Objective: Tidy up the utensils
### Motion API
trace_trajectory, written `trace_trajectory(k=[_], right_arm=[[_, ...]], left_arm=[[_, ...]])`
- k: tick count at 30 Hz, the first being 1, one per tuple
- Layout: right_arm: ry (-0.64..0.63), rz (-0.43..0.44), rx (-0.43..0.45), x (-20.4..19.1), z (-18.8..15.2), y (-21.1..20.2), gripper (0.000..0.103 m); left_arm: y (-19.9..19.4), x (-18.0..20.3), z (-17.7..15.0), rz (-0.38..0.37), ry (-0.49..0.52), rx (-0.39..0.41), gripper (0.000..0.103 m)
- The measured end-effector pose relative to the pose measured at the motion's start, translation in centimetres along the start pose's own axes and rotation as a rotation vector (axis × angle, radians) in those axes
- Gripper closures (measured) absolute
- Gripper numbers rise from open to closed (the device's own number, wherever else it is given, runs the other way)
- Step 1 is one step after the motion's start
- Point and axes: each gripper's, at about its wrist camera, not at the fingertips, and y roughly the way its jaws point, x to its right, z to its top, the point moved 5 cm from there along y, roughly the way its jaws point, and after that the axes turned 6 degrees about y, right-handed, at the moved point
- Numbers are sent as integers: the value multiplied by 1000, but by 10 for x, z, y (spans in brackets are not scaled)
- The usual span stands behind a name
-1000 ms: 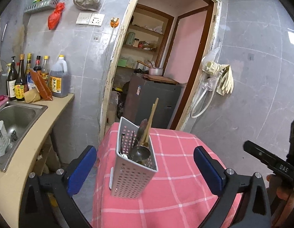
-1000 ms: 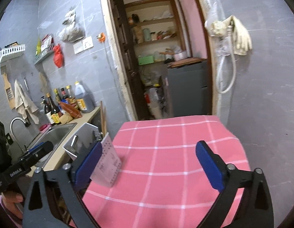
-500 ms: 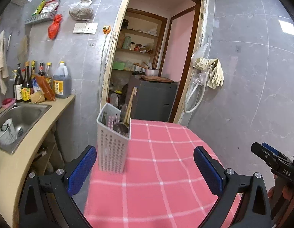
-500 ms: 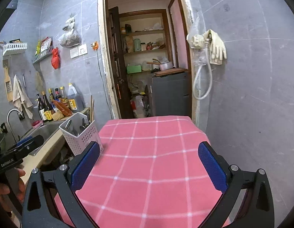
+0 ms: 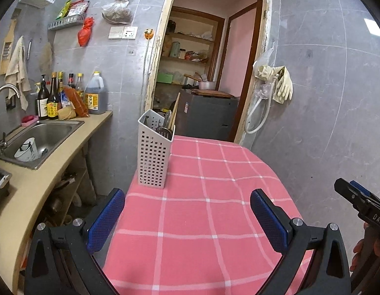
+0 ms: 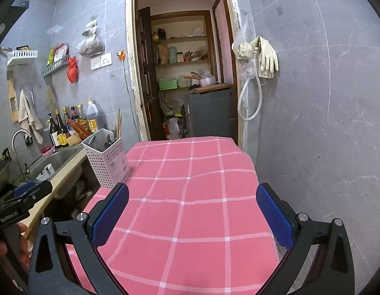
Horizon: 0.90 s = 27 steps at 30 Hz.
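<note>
At the left edge of a table [image 5: 214, 221] draped in pink checked cloth, a white perforated utensil caddy [image 5: 154, 154] is seen standing upright, its long axis vertical and its open mouth turned to the ceiling. Inside it, spoons and a pair of chopsticks [image 5: 174, 113] are packed handle-up, the chopsticks leaning toward the doorway [image 5: 202, 73] behind. The left gripper [image 5: 187, 218] is held wide open above the cloth, well short of the caddy, with nothing gripped. The right gripper [image 6: 192, 211] is likewise spread wide and empty over the cloth's middle.

The caddy is judged to be the weak point: it is set right beside the drop between table and counter [image 5: 67, 152], and the cloth beneath it hangs loose. A nudge from a passing finger, or a tug on the cloth, could tip the tall, narrow holder off the edge. No loose utensils are visible on the cloth.
</note>
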Motion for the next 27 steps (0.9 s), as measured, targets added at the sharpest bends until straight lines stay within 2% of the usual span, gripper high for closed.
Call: trace_trajectory(k=[27], right_arm=[[-15, 16, -10, -15, -7, -4, 1]], left_arm=[[-6, 1, -2, 12, 6, 1, 0]])
